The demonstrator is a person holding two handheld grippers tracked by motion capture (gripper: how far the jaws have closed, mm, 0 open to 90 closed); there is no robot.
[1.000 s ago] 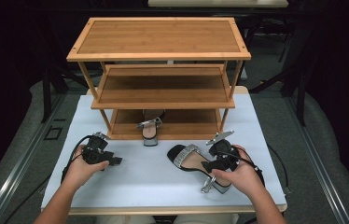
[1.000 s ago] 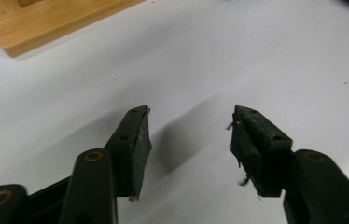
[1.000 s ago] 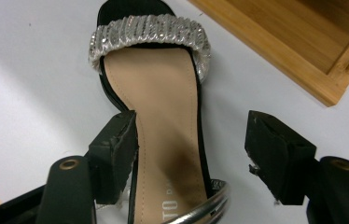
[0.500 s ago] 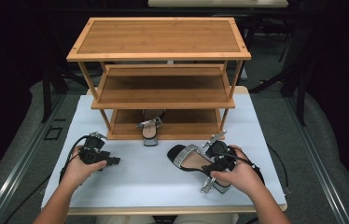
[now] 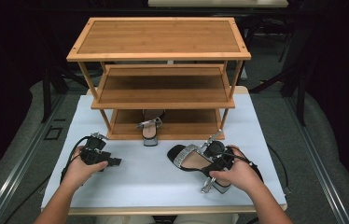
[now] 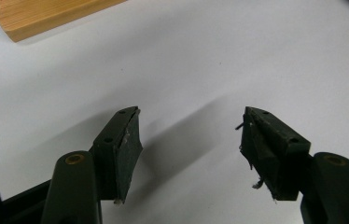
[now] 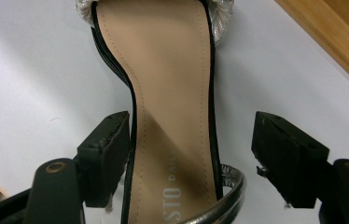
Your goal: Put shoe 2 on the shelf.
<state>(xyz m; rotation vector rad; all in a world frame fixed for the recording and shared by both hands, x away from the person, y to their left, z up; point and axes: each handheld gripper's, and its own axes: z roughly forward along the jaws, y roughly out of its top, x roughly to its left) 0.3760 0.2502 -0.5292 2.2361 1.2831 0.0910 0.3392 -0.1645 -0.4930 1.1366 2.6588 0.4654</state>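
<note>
The sandal (image 5: 193,161) is lying on the white table (image 5: 154,179), front right, toe pointing left. The right gripper (image 7: 196,154) is straddling its heel end with jaws apart, the left jaw touching the sole edge and the right one well clear. Risk, as I judge it: closing off-centre is likely to twist the sandal or snag the ankle strap (image 7: 224,198).

The left gripper (image 6: 189,140) is idling, jaws apart over bare table. The second sandal (image 5: 150,128) is sitting on the rack (image 5: 158,39)'s bottom shelf.

Versus a second ago, the right hand (image 5: 240,175) is sitting lower and closer over the heel.
</note>
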